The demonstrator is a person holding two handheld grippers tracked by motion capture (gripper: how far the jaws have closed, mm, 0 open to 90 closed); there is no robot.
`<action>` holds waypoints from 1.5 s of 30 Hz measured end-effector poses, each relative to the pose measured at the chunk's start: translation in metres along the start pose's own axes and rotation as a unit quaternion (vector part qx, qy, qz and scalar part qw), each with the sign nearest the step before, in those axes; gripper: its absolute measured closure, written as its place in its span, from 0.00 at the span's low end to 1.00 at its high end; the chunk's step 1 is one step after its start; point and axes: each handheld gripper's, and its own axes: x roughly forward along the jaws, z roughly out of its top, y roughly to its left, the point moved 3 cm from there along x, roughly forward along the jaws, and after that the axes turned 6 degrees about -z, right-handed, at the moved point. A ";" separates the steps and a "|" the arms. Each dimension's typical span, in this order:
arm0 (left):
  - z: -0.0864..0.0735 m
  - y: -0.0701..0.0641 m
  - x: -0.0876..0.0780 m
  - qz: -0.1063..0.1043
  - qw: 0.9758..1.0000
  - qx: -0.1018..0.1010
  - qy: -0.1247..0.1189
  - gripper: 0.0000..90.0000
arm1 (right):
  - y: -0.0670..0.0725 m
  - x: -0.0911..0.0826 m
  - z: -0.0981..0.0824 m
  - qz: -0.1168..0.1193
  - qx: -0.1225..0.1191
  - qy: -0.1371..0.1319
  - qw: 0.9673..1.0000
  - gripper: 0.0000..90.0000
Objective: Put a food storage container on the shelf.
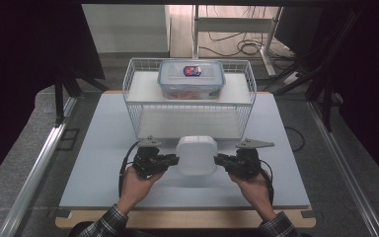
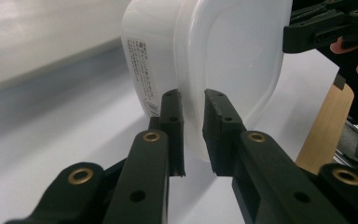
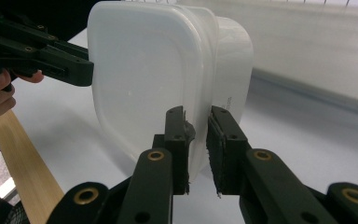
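A white plastic container (image 1: pixel 196 155) with its lid on hangs a little above the pale table top, just in front of the wire rack. My left gripper (image 1: pixel 175 159) is shut on the lid's rim at the container's left side, and my right gripper (image 1: pixel 218 159) is shut on the rim at its right side. In the left gripper view the rim of the container (image 2: pixel 223 56) runs between the pads of the left gripper (image 2: pixel 193 116), and a printed label shows on its side. In the right gripper view the right gripper (image 3: pixel 196 126) pinches the container (image 3: pixel 158 79) the same way.
A white wire rack (image 1: pixel 138 106) stands at the back of the table. On its upper shelf sits a clear box with a blue-clipped lid (image 1: pixel 191 79). A wooden strip (image 1: pixel 177 219) edges the table's near side. Metal rails run along both sides.
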 end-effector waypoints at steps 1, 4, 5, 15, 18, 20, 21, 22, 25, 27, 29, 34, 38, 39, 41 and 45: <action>0.002 0.000 -0.002 0.000 1.000 0.002 -0.002 0.88 | 0.001 -0.001 0.002 -0.001 -0.002 -0.003 1.000 0.87; 0.008 -0.001 -0.007 0.002 1.000 0.007 -0.010 0.88 | 0.002 -0.003 0.010 -0.002 -0.009 -0.012 1.000 0.87; 0.010 -0.001 -0.009 0.003 1.000 0.009 -0.013 0.88 | 0.003 -0.004 0.013 -0.002 -0.011 -0.015 1.000 0.87; 0.031 -0.003 -0.028 0.016 0.999 0.027 -0.040 0.88 | 0.010 -0.012 0.040 -0.002 -0.030 -0.046 0.998 0.87; 0.038 -0.004 -0.033 0.019 0.998 0.035 -0.048 0.88 | 0.011 -0.015 0.047 -0.004 -0.033 -0.055 0.998 0.87; 0.042 -0.006 -0.036 0.021 0.998 0.037 -0.054 0.88 | 0.012 -0.017 0.052 -0.004 -0.035 -0.063 0.997 0.87; 0.045 -0.006 -0.038 0.022 0.997 0.042 -0.054 0.88 | 0.013 -0.018 0.055 -0.004 -0.036 -0.066 0.997 0.87; 0.047 -0.006 -0.039 0.023 0.997 0.044 -0.056 0.88 | 0.013 -0.019 0.058 -0.005 -0.038 -0.070 0.997 0.87; 0.054 -0.007 -0.043 0.026 0.997 0.049 -0.060 0.88 | 0.015 -0.022 0.066 -0.008 -0.044 -0.075 0.996 0.87; 0.059 -0.007 -0.046 0.028 0.996 0.051 -0.064 0.88 | 0.015 -0.024 0.072 -0.010 -0.046 -0.078 0.996 0.87; 0.065 -0.007 -0.048 0.031 0.996 0.054 -0.066 0.88 | 0.016 -0.025 0.077 -0.010 -0.047 -0.082 0.996 0.87; 0.078 -0.008 -0.055 0.034 0.995 0.059 -0.074 0.88 | 0.016 -0.028 0.091 -0.010 -0.049 -0.090 0.995 0.87; 0.089 -0.008 -0.062 0.038 0.994 0.064 -0.080 0.88 | 0.017 -0.032 0.103 -0.013 -0.053 -0.099 0.994 0.87; 0.092 -0.008 -0.063 0.038 0.994 0.065 -0.082 0.88 | 0.018 -0.033 0.106 -0.013 -0.053 -0.101 0.993 0.87; 0.097 -0.009 -0.066 0.040 0.993 0.066 -0.084 0.88 | 0.019 -0.034 0.112 -0.015 -0.056 -0.104 0.993 0.87; 0.106 -0.009 -0.073 0.042 0.993 0.068 -0.086 0.88 | 0.020 -0.036 0.122 -0.013 -0.056 -0.107 0.993 0.87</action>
